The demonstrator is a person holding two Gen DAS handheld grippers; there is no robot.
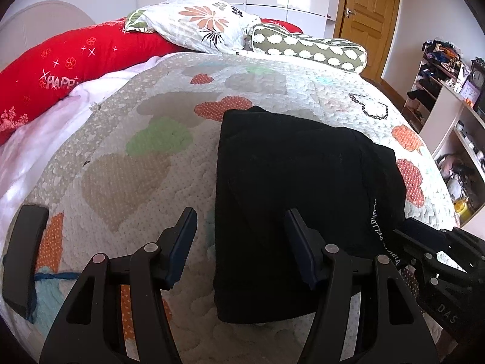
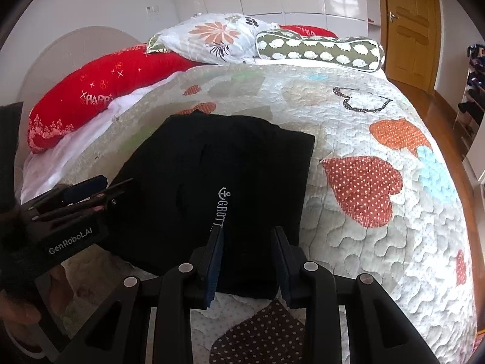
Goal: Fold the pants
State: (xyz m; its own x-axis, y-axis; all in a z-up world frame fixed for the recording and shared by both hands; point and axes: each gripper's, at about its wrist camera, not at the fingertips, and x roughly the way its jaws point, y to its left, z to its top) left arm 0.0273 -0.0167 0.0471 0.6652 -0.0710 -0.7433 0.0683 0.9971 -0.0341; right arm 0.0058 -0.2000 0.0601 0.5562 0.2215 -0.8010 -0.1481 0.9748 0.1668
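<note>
The black pants (image 1: 291,200) lie folded into a compact rectangle on the quilted bed; they also show in the right wrist view (image 2: 218,188), with white lettering along one seam. My left gripper (image 1: 241,236) is open, its jaws wide apart over the near left edge of the pants, holding nothing. My right gripper (image 2: 248,254) is open with a narrower gap, above the near edge of the pants, with no cloth visibly pinched. The right gripper shows at the right in the left wrist view (image 1: 430,251); the left gripper shows at the left in the right wrist view (image 2: 88,194).
The heart-patterned quilt (image 2: 379,212) covers the bed. A red pillow (image 1: 75,60), a floral pillow (image 1: 200,24) and a green bolster (image 1: 309,48) lie at the head. A dark flat object (image 1: 24,254) lies on the quilt at left. Shelves (image 1: 448,115) stand on the right.
</note>
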